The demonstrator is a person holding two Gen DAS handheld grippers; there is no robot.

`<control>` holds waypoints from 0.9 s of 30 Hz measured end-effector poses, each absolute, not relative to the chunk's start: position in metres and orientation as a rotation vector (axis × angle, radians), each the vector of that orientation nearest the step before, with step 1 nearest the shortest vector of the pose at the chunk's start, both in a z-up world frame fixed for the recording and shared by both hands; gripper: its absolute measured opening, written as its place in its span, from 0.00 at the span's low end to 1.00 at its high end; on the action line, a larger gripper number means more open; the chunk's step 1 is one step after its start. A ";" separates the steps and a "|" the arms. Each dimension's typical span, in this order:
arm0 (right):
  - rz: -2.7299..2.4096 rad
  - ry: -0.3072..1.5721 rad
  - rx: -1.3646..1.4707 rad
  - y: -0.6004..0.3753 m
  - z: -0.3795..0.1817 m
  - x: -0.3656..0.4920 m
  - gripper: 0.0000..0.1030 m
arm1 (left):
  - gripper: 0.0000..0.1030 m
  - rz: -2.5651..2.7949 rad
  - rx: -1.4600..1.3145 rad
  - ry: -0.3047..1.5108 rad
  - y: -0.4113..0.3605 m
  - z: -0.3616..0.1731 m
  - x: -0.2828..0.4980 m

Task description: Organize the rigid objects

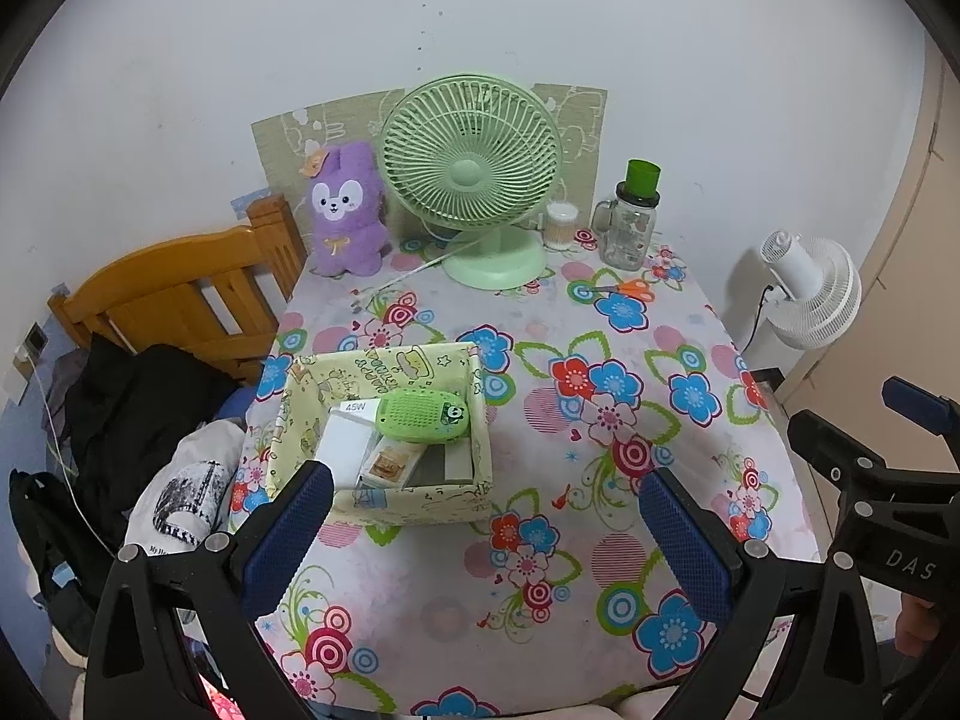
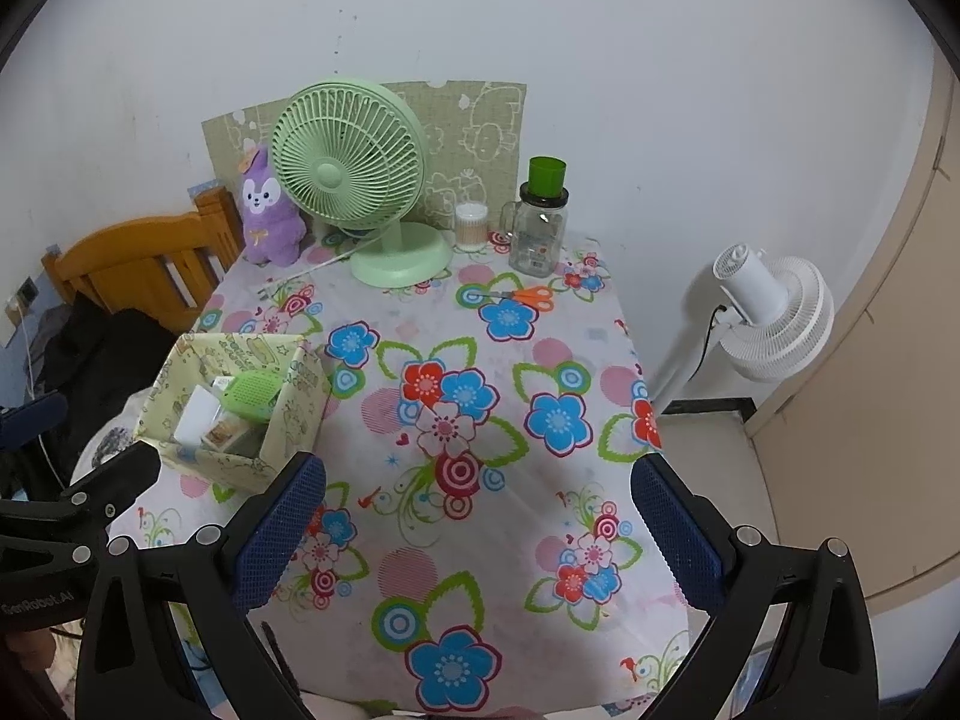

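At the bench's left edge sits the yellow patterned box (image 1: 384,420), open at the top; inside it lie a white 45W charger box (image 1: 351,441), a small carton (image 1: 390,465) and, resting on top of them, a green perforated gadget (image 1: 423,415); my left fingers (image 1: 486,534) hover just before the box, spread wide and holding nothing; further along, at the back by the wall, stand a purple plush rabbit (image 1: 348,210), a green desk fan (image 1: 471,174), a small cotton-swab jar (image 1: 561,227) and a clear jar with a green cap (image 1: 630,216); orange-handled scissors (image 1: 627,289) lie flat on the flowered cloth (image 1: 600,420) in front of that jar; my right fingers (image 2: 480,534) hang over the bench's near right side, also wide apart and empty; off the bench to the right stands a white floor fan (image 2: 774,318).
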State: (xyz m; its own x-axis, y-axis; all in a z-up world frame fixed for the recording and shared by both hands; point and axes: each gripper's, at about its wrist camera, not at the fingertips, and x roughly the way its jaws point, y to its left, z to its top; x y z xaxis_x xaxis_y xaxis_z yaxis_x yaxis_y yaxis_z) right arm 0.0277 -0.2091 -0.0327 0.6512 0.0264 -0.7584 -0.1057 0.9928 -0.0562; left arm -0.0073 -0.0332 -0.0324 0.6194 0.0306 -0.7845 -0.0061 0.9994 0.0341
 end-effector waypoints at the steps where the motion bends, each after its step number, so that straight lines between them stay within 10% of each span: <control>1: 0.075 0.859 -0.098 -0.209 -0.033 0.028 1.00 | 1.00 0.021 0.030 0.903 -0.034 -0.032 -0.007; 27: 0.081 0.849 -0.074 -0.213 -0.029 0.026 1.00 | 1.00 0.028 0.045 0.897 -0.038 -0.030 -0.007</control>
State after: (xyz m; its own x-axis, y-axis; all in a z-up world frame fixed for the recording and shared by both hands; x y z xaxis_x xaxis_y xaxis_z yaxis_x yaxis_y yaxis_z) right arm 0.0261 -0.2133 -0.0285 0.6581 0.0420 -0.7518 -0.1012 0.9943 -0.0330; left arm -0.0070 -0.0384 -0.0304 0.6235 0.0429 -0.7807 -0.0054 0.9987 0.0506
